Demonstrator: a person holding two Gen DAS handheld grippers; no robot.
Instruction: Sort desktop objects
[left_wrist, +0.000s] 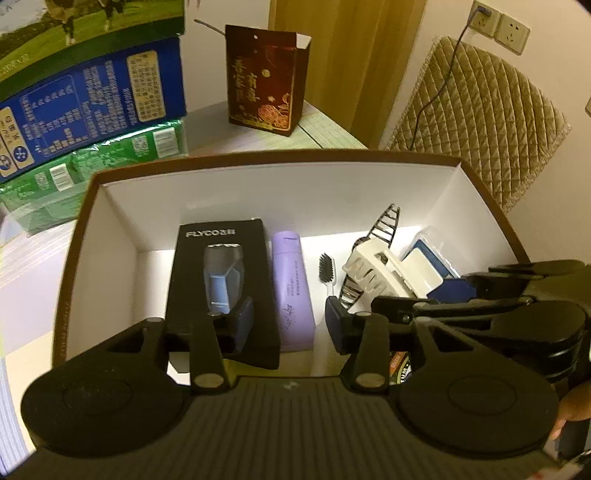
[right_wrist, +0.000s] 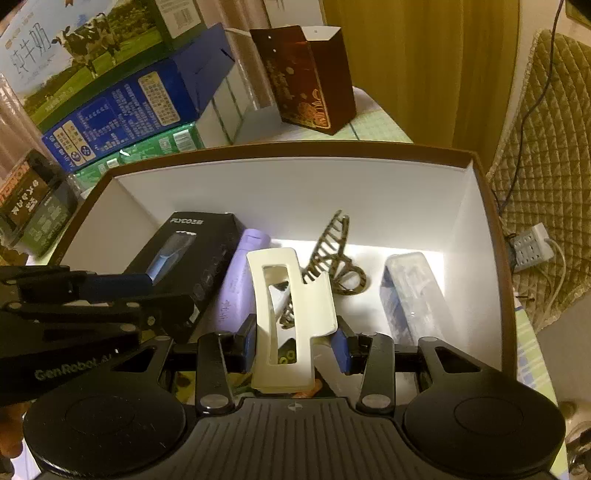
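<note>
Right gripper (right_wrist: 295, 341) pinching white hair clip (right_wrist: 291, 314) over open box (right_wrist: 295, 184), long axis running near to far; left gripper (left_wrist: 291, 325) spread, empty, above purple tube (left_wrist: 293, 288).

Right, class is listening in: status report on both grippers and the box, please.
Left gripper open over purple bottle. Right gripper shut on white hair clip, above box. Dark hair clip lies beneath.
</note>
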